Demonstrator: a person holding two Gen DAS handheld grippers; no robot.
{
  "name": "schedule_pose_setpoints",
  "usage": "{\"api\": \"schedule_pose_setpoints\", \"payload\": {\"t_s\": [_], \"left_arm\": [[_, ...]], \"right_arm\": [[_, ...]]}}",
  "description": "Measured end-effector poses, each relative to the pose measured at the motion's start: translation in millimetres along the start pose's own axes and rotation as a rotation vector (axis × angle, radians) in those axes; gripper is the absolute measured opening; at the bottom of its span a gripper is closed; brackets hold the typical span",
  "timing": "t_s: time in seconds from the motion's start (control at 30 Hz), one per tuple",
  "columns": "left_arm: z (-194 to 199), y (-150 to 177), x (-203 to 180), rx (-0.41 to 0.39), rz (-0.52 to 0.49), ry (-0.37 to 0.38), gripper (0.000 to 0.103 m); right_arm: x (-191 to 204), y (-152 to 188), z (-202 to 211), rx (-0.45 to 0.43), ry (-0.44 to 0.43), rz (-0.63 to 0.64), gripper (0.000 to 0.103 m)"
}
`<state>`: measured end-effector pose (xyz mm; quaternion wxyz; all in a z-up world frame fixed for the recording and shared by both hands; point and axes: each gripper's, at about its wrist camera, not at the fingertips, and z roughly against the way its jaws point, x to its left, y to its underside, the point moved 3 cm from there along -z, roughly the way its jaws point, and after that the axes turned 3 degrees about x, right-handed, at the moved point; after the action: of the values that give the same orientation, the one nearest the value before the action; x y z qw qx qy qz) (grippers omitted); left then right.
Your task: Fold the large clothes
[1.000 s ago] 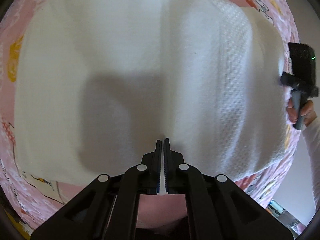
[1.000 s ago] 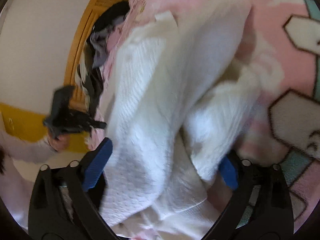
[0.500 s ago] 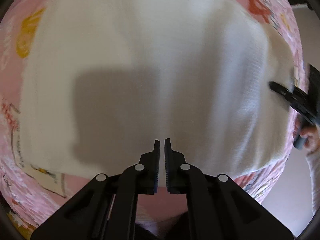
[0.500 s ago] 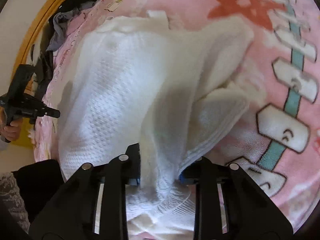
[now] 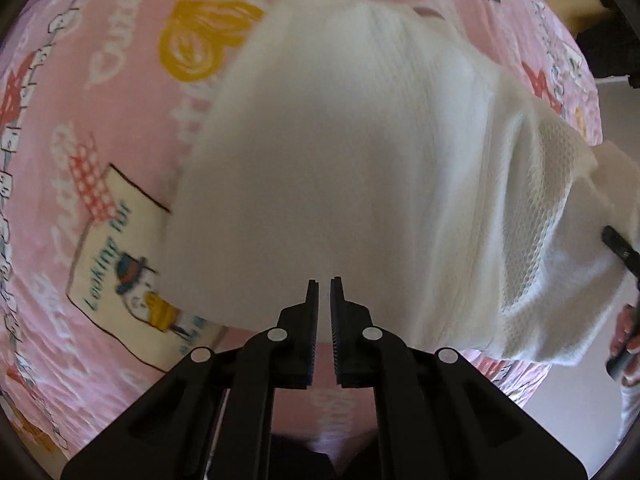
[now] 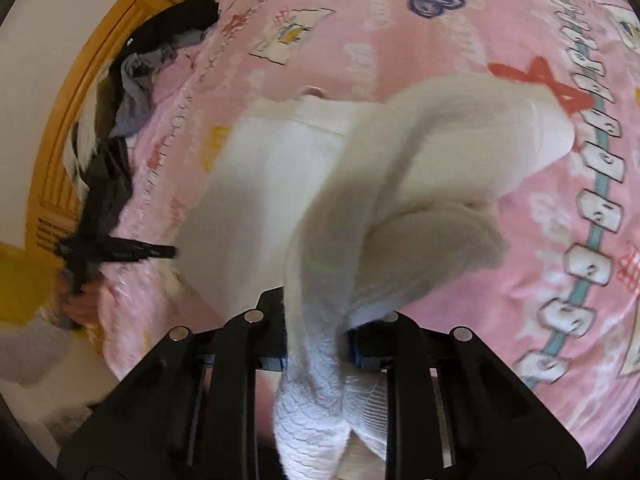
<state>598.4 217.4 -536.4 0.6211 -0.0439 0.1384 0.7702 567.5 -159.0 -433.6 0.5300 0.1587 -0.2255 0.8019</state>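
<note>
A large white knit garment [image 5: 360,168] lies on a pink printed blanket [image 5: 80,128]. My left gripper [image 5: 324,292] hovers over its near edge with the jaws a narrow gap apart and nothing between them. My right gripper [image 6: 316,320] is shut on a bunched edge of the same garment [image 6: 400,184] and lifts it off the blanket, so the cloth hides the fingertips. The right gripper also shows at the right edge of the left wrist view [image 5: 622,248], at the raised side of the garment.
A pile of dark and grey clothes [image 6: 132,80] lies at the blanket's far left edge beside an orange wooden frame [image 6: 80,92]. The left gripper and the hand on it [image 6: 92,256] show at the left of the right wrist view. Bare floor [image 5: 580,412] lies past the blanket's edge.
The right gripper closed on the garment's edge and lifted it up and inward, raising that side. The left gripper's jaws parted slightly from the cloth, and it swung left.
</note>
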Motion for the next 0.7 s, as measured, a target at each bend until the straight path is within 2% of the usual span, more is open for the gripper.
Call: {"api": "schedule_pose_setpoints", "payload": {"t_s": [0.03, 0.07, 0.1, 0.13, 0.17, 0.23, 0.3, 0.33, 0.4, 0.47, 0.57, 0.7], "left_arm": [[-2, -1, -4, -0.009, -0.016, 0.024, 0.007], [-7, -3, -11, 0.0, -0.019, 0.08, 0.007], [-12, -12, -14, 0.024, 0.01, 0.208, 0.007], [-14, -18, -21, 0.033, 0.023, 0.296, 0.007], [-17, -23, -33, 0.027, 0.01, 0.331, 0.007], [-29, -27, -54, -0.015, -0.045, 0.258, 0.007], [-63, -27, -59, 0.036, -0.03, 0.21, 0.007], [-67, -26, -51, 0.05, -0.007, 0.223, 0.007], [-52, -18, -24, 0.001, 0.036, 0.252, 0.007], [-28, -10, 9, -0.072, 0.047, 0.168, 0.007], [-5, -3, 65, -0.095, 0.105, 0.149, 0.007], [13, -1, 128, -0.116, 0.211, 0.123, 0.007]], "right_arm": [[17, -6, -1, -0.004, 0.01, -0.027, 0.021], [27, -11, -4, 0.002, 0.006, -0.048, 0.021], [41, -15, -7, -0.009, 0.017, -0.065, 0.021], [53, -17, -12, -0.017, 0.024, -0.087, 0.021], [62, -20, -18, -0.02, 0.019, -0.114, 0.021], [82, -27, -32, -0.037, 0.029, -0.172, 0.021], [98, -34, -44, -0.047, 0.044, -0.202, 0.021], [104, -39, -50, -0.043, 0.041, -0.22, 0.021], [117, -51, -64, -0.035, 0.048, -0.234, 0.021], [126, -63, -77, -0.022, 0.044, -0.241, 0.021], [139, -89, -116, 0.013, 0.025, -0.296, 0.021], [151, -115, -176, 0.098, 0.09, -0.362, 0.021]]}}
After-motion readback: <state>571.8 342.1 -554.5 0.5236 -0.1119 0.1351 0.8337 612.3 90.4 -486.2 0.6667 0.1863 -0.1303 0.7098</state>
